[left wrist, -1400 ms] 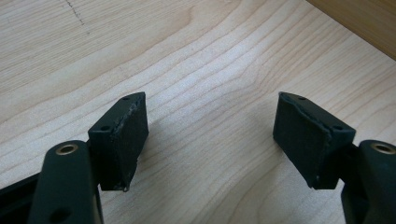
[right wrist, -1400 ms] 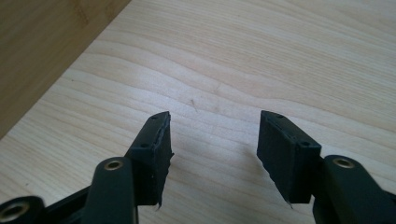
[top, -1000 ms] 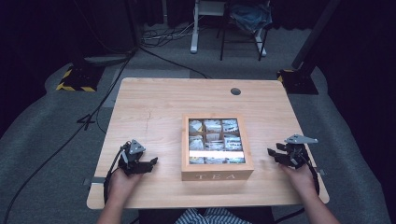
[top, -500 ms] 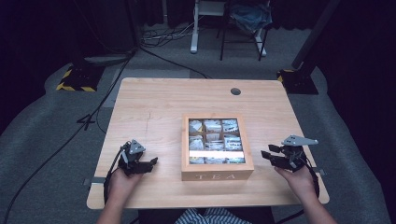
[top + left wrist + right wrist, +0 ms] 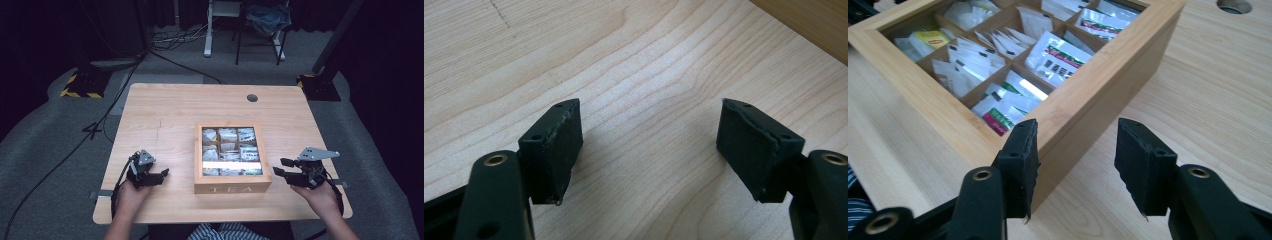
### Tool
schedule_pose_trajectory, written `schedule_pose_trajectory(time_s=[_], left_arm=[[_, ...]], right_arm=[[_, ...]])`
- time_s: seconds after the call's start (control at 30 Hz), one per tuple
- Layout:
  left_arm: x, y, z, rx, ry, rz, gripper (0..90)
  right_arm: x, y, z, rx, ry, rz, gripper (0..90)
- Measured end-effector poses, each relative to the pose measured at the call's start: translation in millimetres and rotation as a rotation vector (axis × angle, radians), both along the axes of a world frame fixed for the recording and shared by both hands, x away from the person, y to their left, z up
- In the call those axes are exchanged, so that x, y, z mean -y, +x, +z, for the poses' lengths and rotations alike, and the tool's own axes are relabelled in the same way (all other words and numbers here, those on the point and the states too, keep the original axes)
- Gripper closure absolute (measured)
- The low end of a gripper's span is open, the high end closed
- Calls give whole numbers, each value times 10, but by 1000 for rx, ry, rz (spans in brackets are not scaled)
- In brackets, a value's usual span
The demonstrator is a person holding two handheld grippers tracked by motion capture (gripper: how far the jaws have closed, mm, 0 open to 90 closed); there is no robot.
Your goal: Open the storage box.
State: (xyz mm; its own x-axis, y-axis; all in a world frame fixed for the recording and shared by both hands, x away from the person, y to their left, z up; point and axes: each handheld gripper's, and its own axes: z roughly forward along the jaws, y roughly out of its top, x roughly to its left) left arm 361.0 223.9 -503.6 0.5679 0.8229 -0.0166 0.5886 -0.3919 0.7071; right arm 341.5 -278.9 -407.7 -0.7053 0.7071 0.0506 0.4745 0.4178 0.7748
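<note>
From the high view I see the tea box at the centre of the table, lid shut over its glass window, with the left gripper at lower left and the right gripper at lower right, each well short of the box.

The right gripper view gives me what the overhead cannot: the box's near corner just ahead of the jaws, one pad in front of its side wall, and tea bags sorted in compartments behind the glass. The jaws stand moderately apart with nothing held; they have just been opening a little.

The left gripper view shows bare wood grain between wide-open jaws, and a strip of the box at upper right.

Against the earlier frames, my right gripper has come inward toward the box and looks higher; the left has stayed put.

A round cable hole sits near the table's far edge. Nothing lies between either gripper and the box.
</note>
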Motion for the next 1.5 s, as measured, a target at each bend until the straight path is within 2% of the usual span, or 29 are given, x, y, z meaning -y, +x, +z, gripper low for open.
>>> schedule_pose_trajectory(time_s=[0.23, 0.27, 0.37, 0.47, 0.5, 0.53, 0.57, 0.6, 0.7, 0.73, 0.83, 1.03, 1.07, 1.27, 1.4, 1.5], left_arm=[[0, 0, 0, 1, 0, 0, 272], [0, 1, -1, 0, -1, -1, 272], [1, 0, -1, -1, -1, 0, 272], [0, 1, -1, 0, -1, 0, 272], [0, 1, -1, 0, -1, 0, 272], [0, 1, 0, 1, 1, 0, 272], [0, 1, 0, 1, 1, 0, 272], [0, 0, 0, 1, 1, 0, 272], [0, 1, -1, 0, -1, -1, 272], [1, 0, -1, -1, -2, 0, 272], [0, 0, -1, -1, -1, -1, 271], [1, 0, -1, -2, -3, 0, 272], [2, 0, -2, -2, -4, 0, 272], [2, 0, -2, -2, -4, 0, 272], [1, 0, 0, -4, -3, -1, 272], [0, 1, 1, -5, -3, -1, 272]], right_arm=[[-76, -25, 11, -37, 22, 47, 505], [-112, -29, 3, -59, 20, 66, 492], [-145, -32, -10, -69, 12, 76, 468], [-182, -20, -39, -113, -1, 91, 437], [-182, -20, -39, -113, -1, 91, 437], [-200, -19, -48, -132, -10, 96, 407], [-200, -19, -48, -132, -10, 96, 407], [-225, -21, -61, -153, -37, 99, 397], [-251, -28, -75, -151, -64, 102, 371], [-284, -27, -103, -161, -92, 105, 343], [-304, -27, -128, -168, -100, 120, 344], [-340, -23, -177, -198, -137, 131, 408], [-343, -27, -177, -194, -155, 133, 445], [-330, -39, -158, -188, -170, 140, 499], [-326, -80, -120, -158, -197, 148, 589], [-321, -94, -92, -151, -188, 149, 611]])
